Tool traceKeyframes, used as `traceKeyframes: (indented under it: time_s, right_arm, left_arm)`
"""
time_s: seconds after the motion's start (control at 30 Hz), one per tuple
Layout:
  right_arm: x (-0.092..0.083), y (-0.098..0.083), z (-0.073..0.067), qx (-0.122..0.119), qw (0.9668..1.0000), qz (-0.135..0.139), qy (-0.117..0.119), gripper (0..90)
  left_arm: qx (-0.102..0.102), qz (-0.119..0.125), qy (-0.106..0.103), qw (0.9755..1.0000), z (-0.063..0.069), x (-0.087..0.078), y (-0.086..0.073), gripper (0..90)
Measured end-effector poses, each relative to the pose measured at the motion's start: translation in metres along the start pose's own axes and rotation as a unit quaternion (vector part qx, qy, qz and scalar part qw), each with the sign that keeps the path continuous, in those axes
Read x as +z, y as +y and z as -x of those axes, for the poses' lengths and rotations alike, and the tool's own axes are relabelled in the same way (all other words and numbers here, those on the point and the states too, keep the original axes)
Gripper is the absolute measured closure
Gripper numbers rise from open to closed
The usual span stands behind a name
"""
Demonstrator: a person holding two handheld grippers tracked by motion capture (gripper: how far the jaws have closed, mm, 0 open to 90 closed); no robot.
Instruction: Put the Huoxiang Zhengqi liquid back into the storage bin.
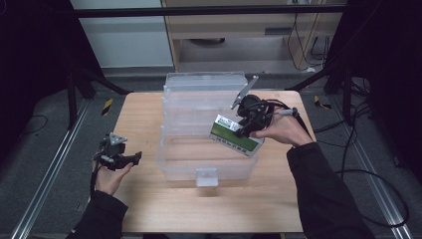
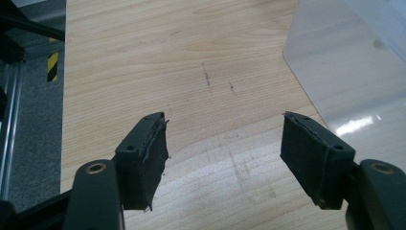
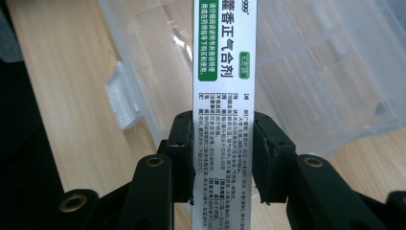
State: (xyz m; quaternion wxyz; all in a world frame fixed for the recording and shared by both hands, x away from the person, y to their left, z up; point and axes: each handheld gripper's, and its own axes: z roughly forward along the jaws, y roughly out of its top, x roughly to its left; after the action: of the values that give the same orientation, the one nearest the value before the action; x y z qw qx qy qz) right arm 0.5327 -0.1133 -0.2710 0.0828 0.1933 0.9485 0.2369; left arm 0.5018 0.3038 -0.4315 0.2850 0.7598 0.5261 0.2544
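Observation:
A clear plastic storage box (image 1: 176,164) stands open in the middle of the wooden table, its lid (image 1: 204,92) leaning back. My right gripper (image 1: 247,127) is shut on a white and green medicine carton (image 1: 236,135), holding it tilted over the box's right side. In the right gripper view the carton (image 3: 224,72) runs up between the pads (image 3: 184,153), above the box (image 3: 325,72) and its front latch (image 3: 120,98). My left gripper (image 1: 130,158) rests open over the table's left part, apart from the box. Its pads (image 2: 152,153) stand wide with bare wood between them.
The box's front latch (image 1: 207,177) points toward the table's near edge. The box corner (image 2: 335,67) shows at the right of the left gripper view. Metal rails (image 1: 45,179) run along the floor on both sides, and cables (image 1: 378,199) trail at the right.

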Motion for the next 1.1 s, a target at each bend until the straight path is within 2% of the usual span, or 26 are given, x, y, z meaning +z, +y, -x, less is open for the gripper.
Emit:
traceKeyframes:
  time_s: [0.1,0.4,0.53,0.8,1.0,1.1]
  right_arm:
    - [0.002,0.001,0.001,-0.007,0.9999,-0.001,0.014,64.2]
    - [0.010,0.002,-0.001,-0.053,0.9980,-0.025,0.024,64.2]
    - [0.013,0.004,-0.001,-0.062,0.9971,-0.029,0.034,64.2]
    - [0.023,0.004,0.000,-0.091,0.9943,-0.043,0.035,64.2]
    - [0.030,0.002,0.002,-0.100,0.9930,-0.050,0.038,64.2]
    - [0.034,0.000,0.003,-0.111,0.9912,-0.058,0.041,64.2]
  left_arm:
    - [0.001,-0.001,0.000,1.0000,0.000,0.000,0.000,32.0]
    - [0.002,-0.003,0.000,1.0000,0.000,0.001,0.000,31.9]
    - [0.002,-0.003,0.001,1.0000,0.000,0.001,0.000,31.9]
    - [0.002,-0.003,0.001,1.0000,0.000,0.001,0.000,31.8]
    - [0.001,-0.003,0.001,1.0000,-0.001,0.001,0.000,31.8]
    - [0.002,-0.004,0.001,1.0000,0.000,0.002,0.000,31.8]
